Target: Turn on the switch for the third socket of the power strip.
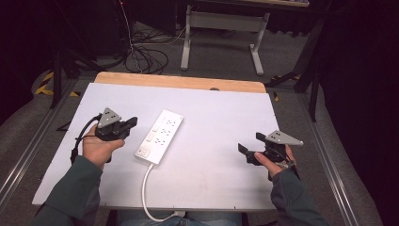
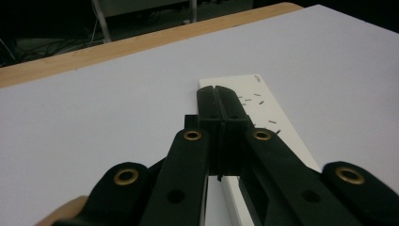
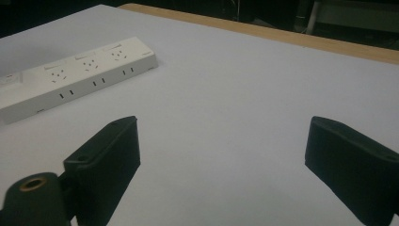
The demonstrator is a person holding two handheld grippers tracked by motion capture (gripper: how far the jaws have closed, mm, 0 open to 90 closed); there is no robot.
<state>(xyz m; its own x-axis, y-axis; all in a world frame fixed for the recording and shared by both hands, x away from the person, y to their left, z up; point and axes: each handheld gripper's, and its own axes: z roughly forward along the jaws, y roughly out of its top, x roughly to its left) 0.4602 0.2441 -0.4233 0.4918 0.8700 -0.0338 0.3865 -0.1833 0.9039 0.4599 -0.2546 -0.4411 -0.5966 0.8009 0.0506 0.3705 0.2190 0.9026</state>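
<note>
Power strip (image 1: 159, 136) lies diagonally, cable end lower left, far end upper right; left gripper (image 1: 132, 122) jaws together, right gripper (image 1: 245, 150) jaws apart.

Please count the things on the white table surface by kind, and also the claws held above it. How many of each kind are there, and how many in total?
White power strip, with its cable running off the near edge: 1
Black claws: 2, the left claw shut and the right claw open
Total: 3
</note>
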